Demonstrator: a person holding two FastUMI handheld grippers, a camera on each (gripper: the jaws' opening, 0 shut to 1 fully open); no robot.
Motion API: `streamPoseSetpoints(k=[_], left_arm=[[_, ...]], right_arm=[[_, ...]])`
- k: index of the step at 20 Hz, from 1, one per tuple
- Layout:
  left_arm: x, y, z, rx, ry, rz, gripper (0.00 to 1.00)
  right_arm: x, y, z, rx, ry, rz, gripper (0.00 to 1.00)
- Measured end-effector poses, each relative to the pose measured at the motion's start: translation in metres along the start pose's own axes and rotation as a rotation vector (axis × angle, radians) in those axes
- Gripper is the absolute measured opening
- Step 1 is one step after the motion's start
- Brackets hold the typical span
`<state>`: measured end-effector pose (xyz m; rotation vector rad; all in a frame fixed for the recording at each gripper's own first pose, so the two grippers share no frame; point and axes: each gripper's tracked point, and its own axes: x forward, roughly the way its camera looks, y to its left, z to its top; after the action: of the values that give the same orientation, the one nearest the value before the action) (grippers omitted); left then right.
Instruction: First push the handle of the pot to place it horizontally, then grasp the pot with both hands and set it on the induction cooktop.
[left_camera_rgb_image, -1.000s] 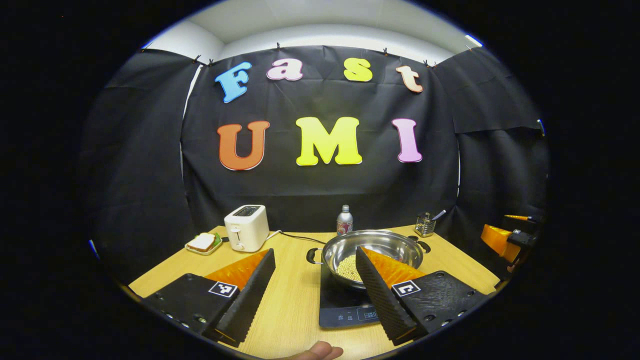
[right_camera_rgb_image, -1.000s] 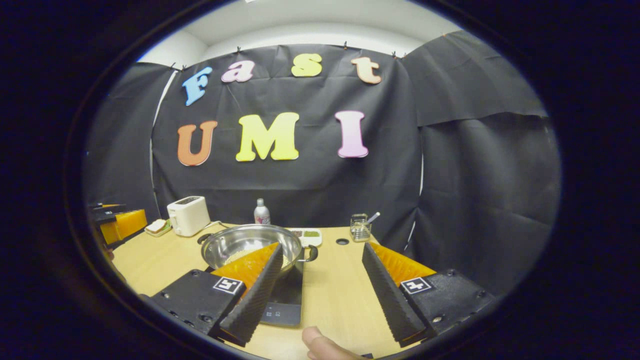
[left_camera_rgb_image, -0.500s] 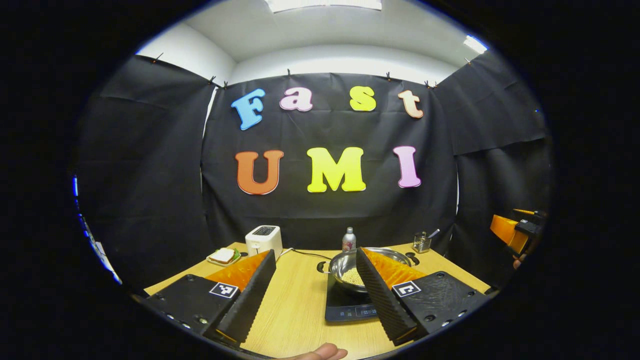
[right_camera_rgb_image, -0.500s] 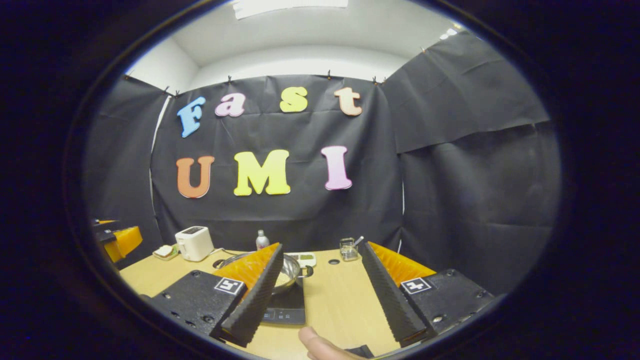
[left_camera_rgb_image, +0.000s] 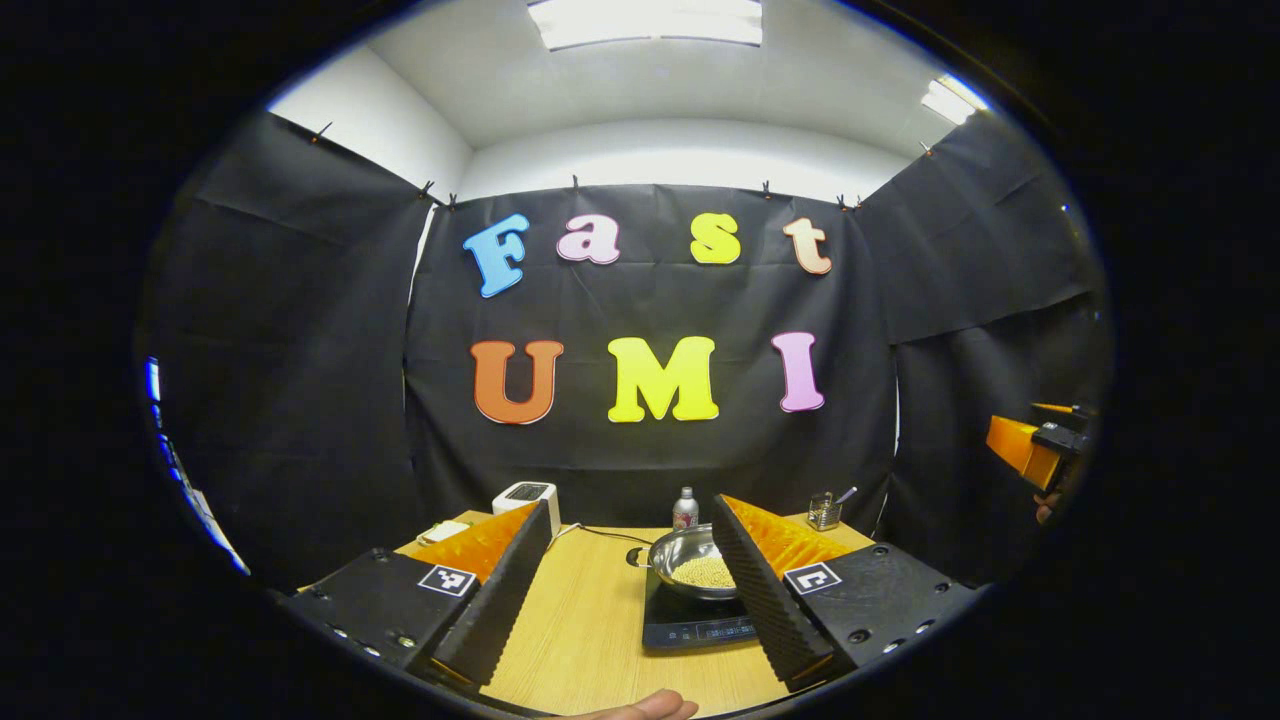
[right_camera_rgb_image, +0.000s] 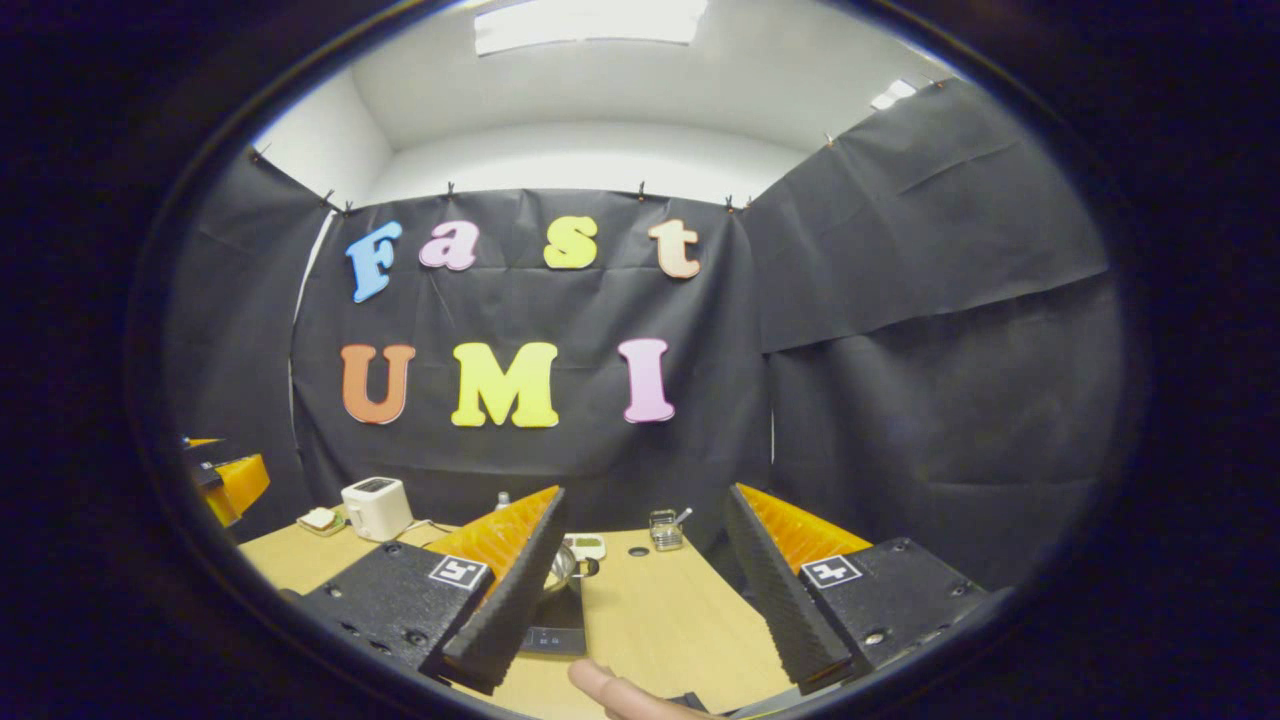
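Observation:
The steel pot (left_camera_rgb_image: 688, 556) holds pale beans and sits on the black induction cooktop (left_camera_rgb_image: 690, 626); its small black side handle (left_camera_rgb_image: 636, 556) points left. My left gripper (left_camera_rgb_image: 629, 502) is open and empty, held back from the pot, and its right finger covers the pot's right side. In the right gripper view the pot (right_camera_rgb_image: 563, 568) peeks out behind the left finger, on the cooktop (right_camera_rgb_image: 556, 628). My right gripper (right_camera_rgb_image: 645, 492) is also open and empty, well short of the pot. Each gripper shows at the other view's edge: right gripper (left_camera_rgb_image: 1032, 448), left gripper (right_camera_rgb_image: 226, 482).
On the wooden table (left_camera_rgb_image: 580, 630) stand a white toaster (left_camera_rgb_image: 526, 497), a sandwich plate (left_camera_rgb_image: 445, 530), a small bottle (left_camera_rgb_image: 685, 508) and a wire cutlery holder (left_camera_rgb_image: 824, 511). A small dish (right_camera_rgb_image: 587, 546) lies behind the pot. Thumb tips (left_camera_rgb_image: 640, 708) (right_camera_rgb_image: 610, 690) show at the bottom.
Both grippers have drawn back from the pot and tilted upward, so the table looks smaller and lower. The pot stays on the cooktop. Both grippers remain open.

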<state>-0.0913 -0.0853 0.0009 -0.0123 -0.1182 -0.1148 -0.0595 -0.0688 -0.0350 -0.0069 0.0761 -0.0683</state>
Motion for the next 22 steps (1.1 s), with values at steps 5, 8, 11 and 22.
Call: streamPoseSetpoints(k=[5, 8, 11, 22], left_arm=[[-0.017, 0.008, 0.009, -0.011, -0.015, -0.008, 0.96], [-0.02, 0.019, 0.014, -0.017, -0.034, 0.007, 0.96], [-0.021, 0.016, 0.017, -0.037, -0.041, -0.007, 0.96], [-0.02, 0.017, 0.009, -0.053, -0.014, -0.028, 0.96]], right_arm=[[-0.015, -0.004, 0.015, -0.025, -0.042, -0.011, 0.96], [-0.019, -0.006, 0.015, -0.023, -0.047, -0.026, 0.96], [-0.016, -0.003, 0.011, 0.009, -0.034, -0.03, 0.99], [-0.017, 0.026, 0.004, -0.013, -0.034, 0.089, 0.99]])
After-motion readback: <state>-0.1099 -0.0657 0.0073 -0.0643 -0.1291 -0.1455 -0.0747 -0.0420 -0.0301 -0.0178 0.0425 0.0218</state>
